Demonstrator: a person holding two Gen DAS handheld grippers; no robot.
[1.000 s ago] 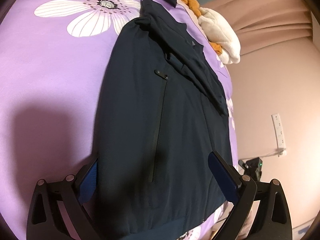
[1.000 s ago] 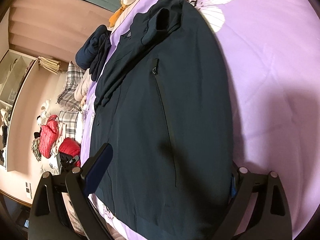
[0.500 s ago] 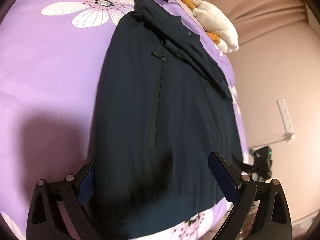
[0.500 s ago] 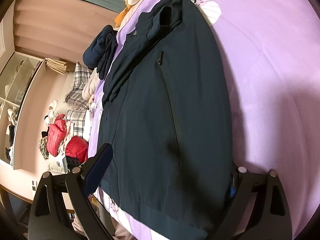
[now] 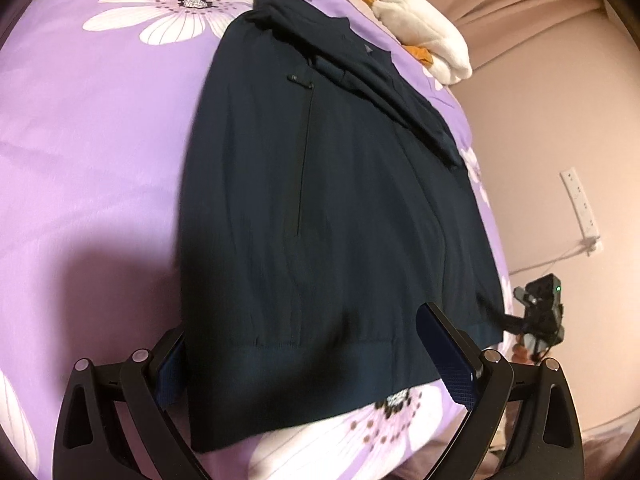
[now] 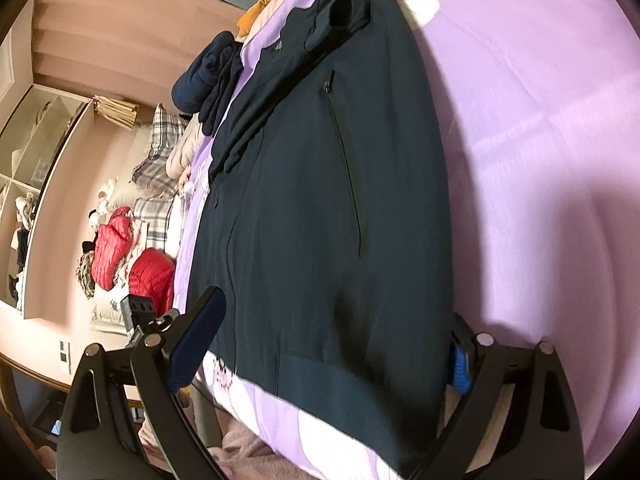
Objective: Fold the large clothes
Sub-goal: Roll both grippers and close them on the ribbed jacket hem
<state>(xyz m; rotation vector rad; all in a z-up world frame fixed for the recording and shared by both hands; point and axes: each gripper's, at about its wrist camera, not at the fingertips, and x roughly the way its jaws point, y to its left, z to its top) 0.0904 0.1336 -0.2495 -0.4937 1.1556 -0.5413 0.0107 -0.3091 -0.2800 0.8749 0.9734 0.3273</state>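
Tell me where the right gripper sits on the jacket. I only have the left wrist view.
Observer: The right gripper is open, with one of its fingers at either side of the jacket at the hem.
Operator: What is past the bed on that side?
Observer: Two red padded coats lie in a pile there.
Operator: Anything else there?
Observer: A plaid cushion lies beyond them.

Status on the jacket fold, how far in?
Done: navy jacket lies flat on the purple bedspread, sleeve folded across its chest. In hand: nothing; left hand-held gripper and right hand-held gripper are open at the hem. Left: folding the body.
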